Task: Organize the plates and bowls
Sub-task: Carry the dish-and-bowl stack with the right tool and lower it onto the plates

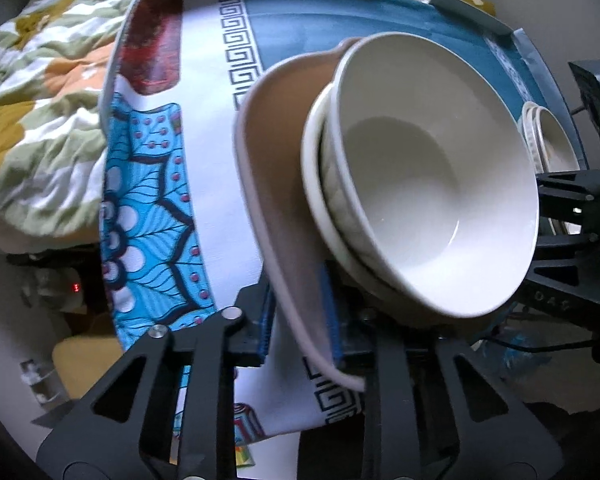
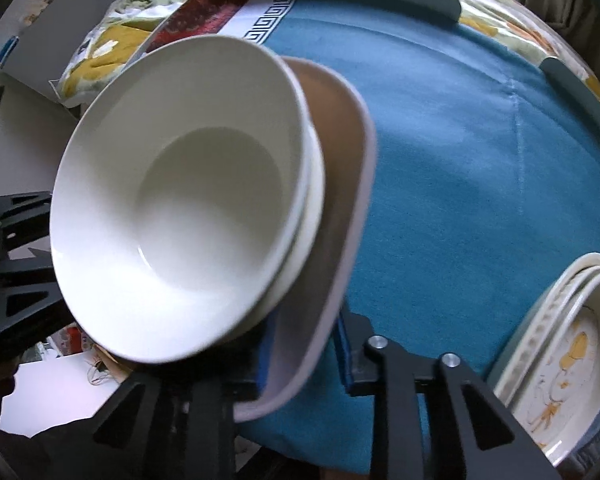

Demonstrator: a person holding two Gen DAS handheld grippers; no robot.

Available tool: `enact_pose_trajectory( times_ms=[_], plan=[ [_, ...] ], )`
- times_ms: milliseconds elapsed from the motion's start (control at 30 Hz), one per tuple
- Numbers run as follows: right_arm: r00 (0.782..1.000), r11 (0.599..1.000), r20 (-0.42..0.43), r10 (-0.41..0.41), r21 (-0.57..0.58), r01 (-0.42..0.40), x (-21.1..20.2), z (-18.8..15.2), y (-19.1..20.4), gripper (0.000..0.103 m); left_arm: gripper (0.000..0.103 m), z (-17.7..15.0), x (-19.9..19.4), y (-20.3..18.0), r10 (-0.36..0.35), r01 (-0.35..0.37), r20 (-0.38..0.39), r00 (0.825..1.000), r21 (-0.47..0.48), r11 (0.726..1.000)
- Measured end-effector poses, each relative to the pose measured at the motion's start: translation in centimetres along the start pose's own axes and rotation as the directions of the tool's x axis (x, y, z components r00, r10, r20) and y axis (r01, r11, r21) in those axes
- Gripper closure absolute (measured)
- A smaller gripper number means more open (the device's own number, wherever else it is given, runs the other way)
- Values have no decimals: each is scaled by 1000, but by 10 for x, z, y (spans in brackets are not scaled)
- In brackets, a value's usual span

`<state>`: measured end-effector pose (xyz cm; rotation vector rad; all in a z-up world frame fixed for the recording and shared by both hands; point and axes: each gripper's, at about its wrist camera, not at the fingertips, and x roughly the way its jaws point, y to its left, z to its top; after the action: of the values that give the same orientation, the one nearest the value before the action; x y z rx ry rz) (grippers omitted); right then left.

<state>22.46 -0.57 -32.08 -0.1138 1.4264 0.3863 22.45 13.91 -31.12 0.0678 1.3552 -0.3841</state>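
Surface: tray (image 2: 572, 80) lined with teal cloth (image 2: 460, 152), resting on floral bedding (image 1: 40, 92).
Stack: white bowl (image 2: 188, 208) on tan plate (image 2: 340, 184), tilted.
Left gripper (image 1: 300, 332): clamped on tan plate rim.
Right gripper (image 2: 304, 356): clamped likewise.
Aside: patterned plates (image 2: 560, 360) near tray edge.

The left tongs (image 1: 300, 344) are matte black plastic with triangular cut-outs, silver round screw heads and blue finger pads (image 1: 332, 312). The right tongs (image 2: 304, 360) look identical, screws at 5 o'clock.

white bowl (image 1: 428, 176), taupe plate (image 1: 276, 184), teal cloth (image 2: 480, 168)
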Motion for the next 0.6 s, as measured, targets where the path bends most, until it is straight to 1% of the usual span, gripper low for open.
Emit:
enact_pose_trajectory(
  times_ms=[100,200,300,400,467,533,600],
  plan=[
    [1000,1000,26,4,-14,-4,0,-4,2,84,89,-1,3,-4,-15,15,13,1000,3,1000],
    [999,999,40,30,-22,-29,0,-3,6,90,90,-2,6,-7,0,0,21,1000,11,1000],
    [998,999,59,0,-46,3,-1,-7,14,90,90,0,6,-9,9,-10,30,1000,16,1000],
    [997,999,83,-3,-41,7,-3,-10,14,90,90,-1,6,-13,31,-33,39,999,37,999],
    [994,998,107,-20,-59,27,-8,-14,15,90,90,-2,6,-15,48,-49,41,998,44,998],
    [992,996,124,-37,-79,47,-10,-13,19,90,90,-3,6,-15,54,-56,41,998,48,997],
    [991,996,130,-36,-78,46,-11,-14,17,90,90,-3,5,-16,60,-62,37,998,53,997]
  ],
)
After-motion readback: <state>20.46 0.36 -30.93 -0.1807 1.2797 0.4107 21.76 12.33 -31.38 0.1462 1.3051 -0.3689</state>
